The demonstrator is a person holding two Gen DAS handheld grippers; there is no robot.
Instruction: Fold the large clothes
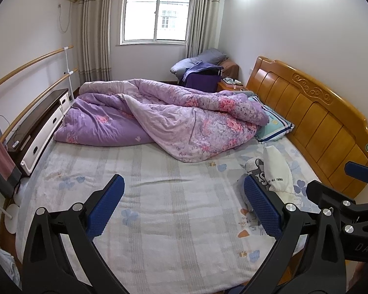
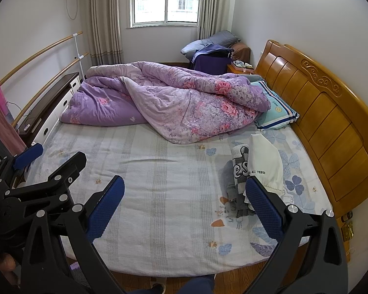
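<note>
Both the left gripper [image 1: 184, 205] and the right gripper [image 2: 185, 207] are held spread apart and empty above the bed sheet [image 2: 159, 196]. Two folded garments, grey [image 2: 238, 171] and white [image 2: 265, 164], are seen lying near the headboard [image 2: 326, 112]. No unfolded clothing is visible, so the folding is judged largely done.

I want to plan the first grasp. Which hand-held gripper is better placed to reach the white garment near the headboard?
Probably the right hand-held gripper. The white garment lies on the headboard side, just beyond its right finger. The left hand-held gripper is open too, but sits farther from the headboard.
</note>
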